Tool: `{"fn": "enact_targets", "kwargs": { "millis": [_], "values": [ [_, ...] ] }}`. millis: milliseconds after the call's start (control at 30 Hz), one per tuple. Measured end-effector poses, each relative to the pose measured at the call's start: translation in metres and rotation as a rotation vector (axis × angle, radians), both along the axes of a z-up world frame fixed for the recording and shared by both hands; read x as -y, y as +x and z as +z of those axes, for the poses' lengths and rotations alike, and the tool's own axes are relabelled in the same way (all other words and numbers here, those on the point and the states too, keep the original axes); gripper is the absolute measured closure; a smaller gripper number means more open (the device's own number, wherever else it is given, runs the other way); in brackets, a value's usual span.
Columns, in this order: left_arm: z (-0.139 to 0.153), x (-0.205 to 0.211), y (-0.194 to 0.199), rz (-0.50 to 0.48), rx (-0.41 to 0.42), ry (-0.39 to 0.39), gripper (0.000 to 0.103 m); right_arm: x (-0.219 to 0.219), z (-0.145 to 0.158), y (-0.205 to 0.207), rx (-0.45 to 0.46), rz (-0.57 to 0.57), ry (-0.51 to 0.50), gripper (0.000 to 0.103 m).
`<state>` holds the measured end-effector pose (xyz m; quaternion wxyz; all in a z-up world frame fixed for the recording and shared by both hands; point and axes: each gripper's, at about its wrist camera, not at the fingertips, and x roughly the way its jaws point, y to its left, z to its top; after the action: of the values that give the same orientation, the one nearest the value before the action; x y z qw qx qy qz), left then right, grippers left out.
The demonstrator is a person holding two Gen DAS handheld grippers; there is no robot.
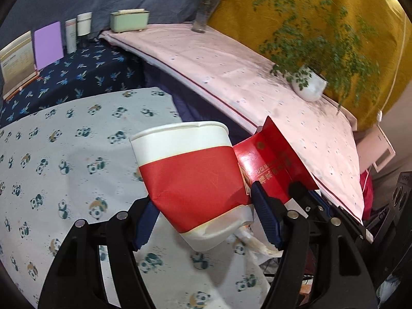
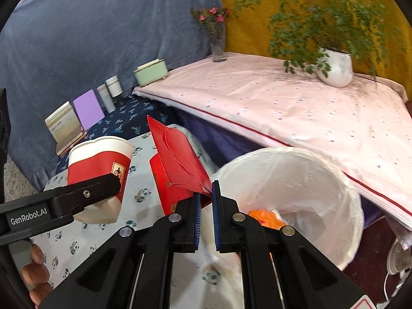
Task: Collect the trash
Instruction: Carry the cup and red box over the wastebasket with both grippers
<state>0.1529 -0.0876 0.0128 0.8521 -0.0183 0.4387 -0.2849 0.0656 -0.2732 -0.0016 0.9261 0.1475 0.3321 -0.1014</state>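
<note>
A dented red-and-white paper cup [image 1: 190,172] hangs tilted over the panda-print cloth, with my left gripper [image 1: 206,213] shut on its lower half. Seen from the right wrist, the same cup [image 2: 97,159] sits behind one black finger [image 2: 87,193] of that gripper. My right gripper [image 2: 205,194] is shut on a corner of a flattened red paper box [image 2: 177,170]. In the left wrist view the box [image 1: 270,162] stands just right of the cup. A white-lined trash bin [image 2: 342,180] stands right of the box, with orange scrap [image 2: 267,217] inside.
A pink-clothed table [image 2: 296,108] behind the bin carries a potted plant [image 2: 334,67] and a flower vase [image 2: 217,43]. A green box [image 2: 150,73], jars and books line the dark blue cloth at the back. A person's hand [image 2: 36,270] shows at lower left.
</note>
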Motion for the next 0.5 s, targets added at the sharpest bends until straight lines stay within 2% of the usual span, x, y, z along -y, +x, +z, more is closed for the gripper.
{"fn": "enact_targets", "kwargs": {
  "millis": [500],
  "values": [
    [-0.006,0.09,-0.049,-0.184,0.018,0.049,0.037,0.083,-0.007,-0.071,0.01,-0.19,0.027,0.095]
  ]
}}
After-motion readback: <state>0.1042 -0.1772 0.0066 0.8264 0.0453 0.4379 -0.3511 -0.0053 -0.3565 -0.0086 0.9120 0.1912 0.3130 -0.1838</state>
